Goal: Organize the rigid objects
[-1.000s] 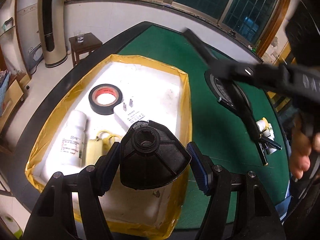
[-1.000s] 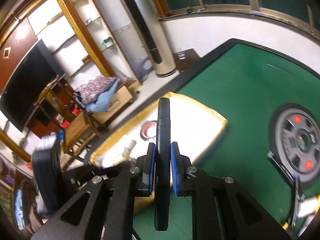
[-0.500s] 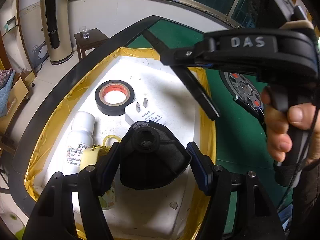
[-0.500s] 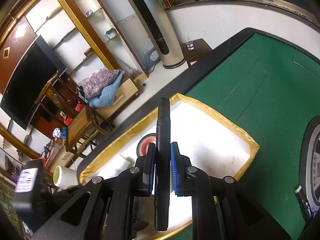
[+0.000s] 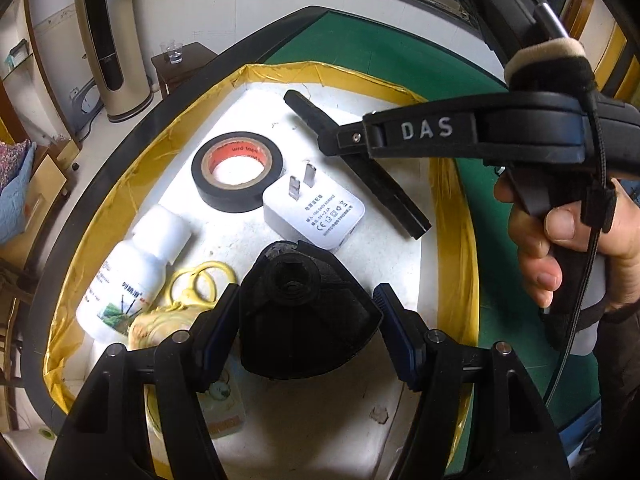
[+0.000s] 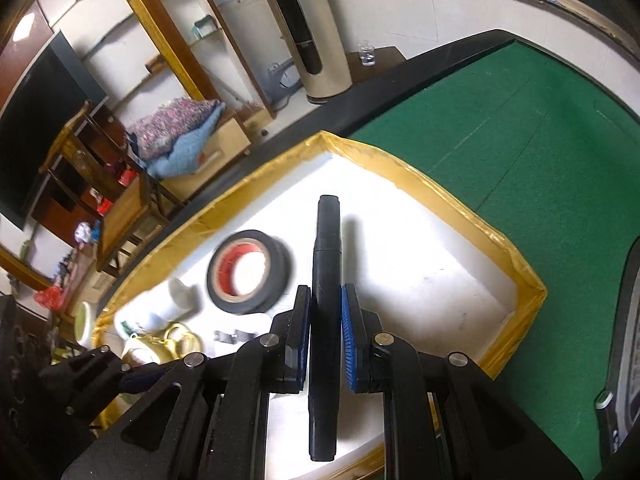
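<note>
**Both loads now over the tray**

The left gripper (image 5: 306, 312) has its fingers pinching a black fan-shaped plastic part (image 5: 304, 304) above the near end of the white, yellow-taped tray (image 5: 456, 216). The right gripper (image 6: 325, 336), a second ago over the green surface (image 6: 520, 128), now grips a long black flat bar (image 6: 326, 280) low over the tray's right side, seemingly ready for release.

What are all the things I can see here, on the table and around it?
White foam tray with yellow taped rim: one, on green felt table.
Black tape roll: one, in tray, far side.
White plug charger: one, beside tape.
White plastic bottle: one, lying at tray's left.
Yellow ringed trinket: one, beside bottle.
Black fan-shaped part: one, between left gripper's fingers.
Long black bar: one, clamped in right gripper, over tray.
Person's hand: one, holding right gripper's handle.
</note>
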Tool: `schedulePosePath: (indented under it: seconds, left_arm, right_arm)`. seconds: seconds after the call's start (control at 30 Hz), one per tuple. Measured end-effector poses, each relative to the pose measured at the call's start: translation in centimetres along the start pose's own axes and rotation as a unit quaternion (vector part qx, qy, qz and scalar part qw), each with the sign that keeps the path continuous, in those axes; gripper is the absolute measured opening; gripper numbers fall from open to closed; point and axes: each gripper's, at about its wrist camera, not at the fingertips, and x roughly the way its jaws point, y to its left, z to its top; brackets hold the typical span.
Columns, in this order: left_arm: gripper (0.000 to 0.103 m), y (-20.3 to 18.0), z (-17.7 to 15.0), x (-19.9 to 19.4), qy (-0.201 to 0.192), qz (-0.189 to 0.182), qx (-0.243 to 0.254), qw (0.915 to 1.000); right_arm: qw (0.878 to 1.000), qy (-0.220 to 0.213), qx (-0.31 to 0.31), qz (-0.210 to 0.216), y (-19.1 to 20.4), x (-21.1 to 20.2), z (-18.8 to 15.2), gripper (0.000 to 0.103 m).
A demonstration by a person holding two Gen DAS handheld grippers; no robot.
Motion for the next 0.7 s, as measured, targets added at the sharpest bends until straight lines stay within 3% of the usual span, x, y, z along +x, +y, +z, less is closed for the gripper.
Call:
schedulePosePath:
  seconds: [0.27, 0.53, 0.6, 0.7]
  left_arm:
    - [0.066, 0.0, 0.6, 0.3, 0.002, -0.001, -0.009, 1.0000]
    - [0.066, 0.1, 0.5, 0.3, 0.006, 0.003, -0.012, 0.9999]
    - [0.066, 0.2, 0.5, 0.4, 0.007, 0.002, -0.014, 0.9999]
    - [0.066, 0.3, 0.5, 0.3, 0.007, 0.001, -0.017, 0.9998]
  right_arm:
    - [0.999, 0.011, -0.014, -0.041, -0.9, 0.3, 0.0, 0.013]
    - [0.999, 0.007, -0.010, -0.047, -0.6, 0.0, -0.1, 0.014]
    - [0.999, 0.002, -0.005, -0.041, -0.6, -0.5, -0.1, 0.023]
    - [0.999, -0.007, -0.006, -0.043, -0.2, -1.0, -0.2, 0.030]
